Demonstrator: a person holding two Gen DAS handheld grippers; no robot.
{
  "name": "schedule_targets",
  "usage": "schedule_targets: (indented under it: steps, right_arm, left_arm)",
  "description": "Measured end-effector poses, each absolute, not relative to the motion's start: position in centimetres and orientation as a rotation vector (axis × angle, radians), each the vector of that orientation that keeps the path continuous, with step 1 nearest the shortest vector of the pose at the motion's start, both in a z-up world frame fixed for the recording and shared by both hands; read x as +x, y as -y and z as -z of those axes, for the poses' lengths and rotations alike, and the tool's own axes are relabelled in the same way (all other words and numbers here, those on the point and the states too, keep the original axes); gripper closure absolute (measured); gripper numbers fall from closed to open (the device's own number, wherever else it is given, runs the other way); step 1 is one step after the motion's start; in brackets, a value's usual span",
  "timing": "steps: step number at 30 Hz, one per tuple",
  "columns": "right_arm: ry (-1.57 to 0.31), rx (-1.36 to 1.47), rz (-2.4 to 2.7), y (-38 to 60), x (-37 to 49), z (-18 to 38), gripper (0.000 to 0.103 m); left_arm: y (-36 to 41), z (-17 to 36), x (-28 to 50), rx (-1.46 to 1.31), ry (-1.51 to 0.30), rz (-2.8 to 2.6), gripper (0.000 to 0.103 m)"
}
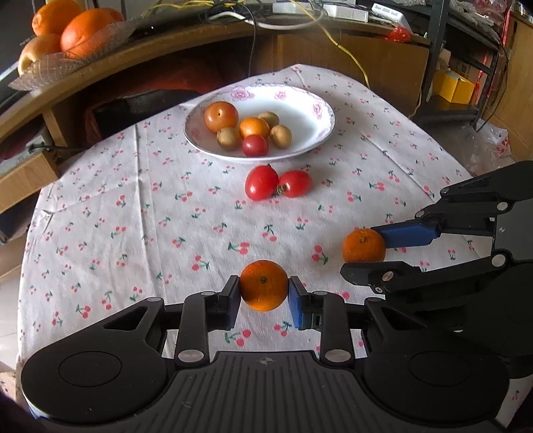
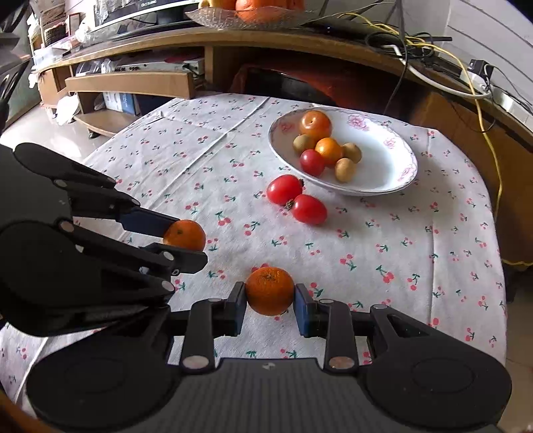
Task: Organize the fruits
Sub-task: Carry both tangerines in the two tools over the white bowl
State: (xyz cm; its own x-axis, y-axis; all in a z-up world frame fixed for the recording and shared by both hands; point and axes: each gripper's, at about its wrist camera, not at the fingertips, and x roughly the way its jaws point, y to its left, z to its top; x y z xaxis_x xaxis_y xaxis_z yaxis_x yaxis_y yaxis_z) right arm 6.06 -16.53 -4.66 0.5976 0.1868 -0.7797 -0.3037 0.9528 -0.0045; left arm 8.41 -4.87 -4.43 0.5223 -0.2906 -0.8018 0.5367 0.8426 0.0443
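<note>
Jaws of left gripper (image 1: 264,295) closed onto a mandarin (image 1: 264,285), pads touching both flanks, fruit low over the desk near its front edge. Jaws of right gripper (image 2: 270,301) likewise closed onto a second mandarin (image 2: 270,290), just beside the first. Farther out, two red tomatoes (image 1: 278,182) touching each other on the cherry-print cloth (image 1: 166,213). Beyond them, white floral-rimmed plate (image 1: 309,110) holding a persimmon (image 1: 221,116), an orange fruit, a small tomato and three kiwis. Behind, wooden shelf (image 2: 233,40) bearing a glass dish of oranges (image 1: 83,31).
</note>
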Motion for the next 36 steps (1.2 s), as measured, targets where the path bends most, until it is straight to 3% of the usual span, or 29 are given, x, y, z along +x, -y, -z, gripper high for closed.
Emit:
schedule_targets:
  steps: [36]
  right_arm:
    - [-0.803, -0.106, -0.18, 18.3, 8.5, 2.2, 0.071]
  left_arm:
    - [7.1, 1.5, 10.6, 0.333, -0.775, 0.437, 0.067]
